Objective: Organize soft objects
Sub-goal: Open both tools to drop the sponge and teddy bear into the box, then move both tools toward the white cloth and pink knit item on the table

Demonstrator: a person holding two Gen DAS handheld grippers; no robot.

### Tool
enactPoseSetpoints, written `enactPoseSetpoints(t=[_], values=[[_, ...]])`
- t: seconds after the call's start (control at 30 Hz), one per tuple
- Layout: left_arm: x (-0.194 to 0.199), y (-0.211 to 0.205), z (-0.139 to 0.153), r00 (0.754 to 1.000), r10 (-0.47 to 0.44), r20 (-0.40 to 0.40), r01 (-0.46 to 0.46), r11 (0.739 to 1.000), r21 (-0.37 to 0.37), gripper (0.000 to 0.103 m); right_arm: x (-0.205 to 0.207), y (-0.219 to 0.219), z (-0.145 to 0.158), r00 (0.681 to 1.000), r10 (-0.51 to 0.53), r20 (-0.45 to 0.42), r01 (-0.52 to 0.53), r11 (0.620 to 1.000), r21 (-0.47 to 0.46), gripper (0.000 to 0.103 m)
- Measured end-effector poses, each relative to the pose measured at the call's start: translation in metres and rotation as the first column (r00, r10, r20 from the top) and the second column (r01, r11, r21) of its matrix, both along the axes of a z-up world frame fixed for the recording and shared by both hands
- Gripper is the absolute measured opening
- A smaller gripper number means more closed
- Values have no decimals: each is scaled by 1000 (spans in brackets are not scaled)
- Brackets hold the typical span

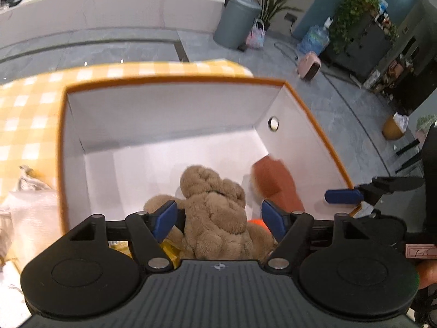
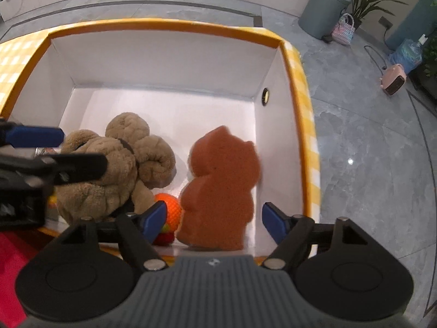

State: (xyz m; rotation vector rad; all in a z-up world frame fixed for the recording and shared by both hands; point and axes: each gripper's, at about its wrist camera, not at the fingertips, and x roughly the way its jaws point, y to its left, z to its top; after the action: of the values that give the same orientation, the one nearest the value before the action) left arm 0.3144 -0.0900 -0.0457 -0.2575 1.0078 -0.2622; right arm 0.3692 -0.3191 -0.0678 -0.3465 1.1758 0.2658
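A white box with an orange rim (image 1: 174,80) (image 2: 169,24) stands on a yellow checked cloth (image 1: 24,101). Inside lie a tan plush bear (image 1: 215,207) (image 2: 117,169), a rust-brown plush animal (image 1: 275,183) (image 2: 221,186) and an orange ball (image 2: 168,210) (image 1: 255,222). My left gripper (image 1: 218,218) is open above the bear, its blue pads apart on either side. My right gripper (image 2: 213,218) is open around the brown plush, which looks blurred between the pads without touching them.
White cloth (image 1: 30,205) lies on the table left of the box. A grey bin (image 1: 236,20) (image 2: 323,11), a pink heater (image 1: 310,67) (image 2: 393,79), a water bottle (image 1: 314,38) and potted plants (image 1: 352,11) stand on the grey floor beyond.
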Motion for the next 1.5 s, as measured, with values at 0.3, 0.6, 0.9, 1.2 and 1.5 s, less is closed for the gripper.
enactPoseSetpoints(t=[0.3,0.6,0.9,1.2,1.5], values=[[-22,9,33,999,-22,46,22,1000,-16,83,-19,2,26,999,-30,34,31,1000,-5,80],[-71,23,61,989,-29,147,29,1000,3,83,-79,17,62,991,-31,128,16,993,120,80],[-129,43,71,971,-24,236,31,999,-27,83,-161,40,76,967,-64,246,-1,966,257,81],[-182,76,60,947,28,319,-2,997,-82,83,-235,70,59,939,-156,306,9,902,432,83],[-216,115,36,940,84,331,-59,995,-86,83,-284,108,44,897,-186,401,-9,899,437,83]])
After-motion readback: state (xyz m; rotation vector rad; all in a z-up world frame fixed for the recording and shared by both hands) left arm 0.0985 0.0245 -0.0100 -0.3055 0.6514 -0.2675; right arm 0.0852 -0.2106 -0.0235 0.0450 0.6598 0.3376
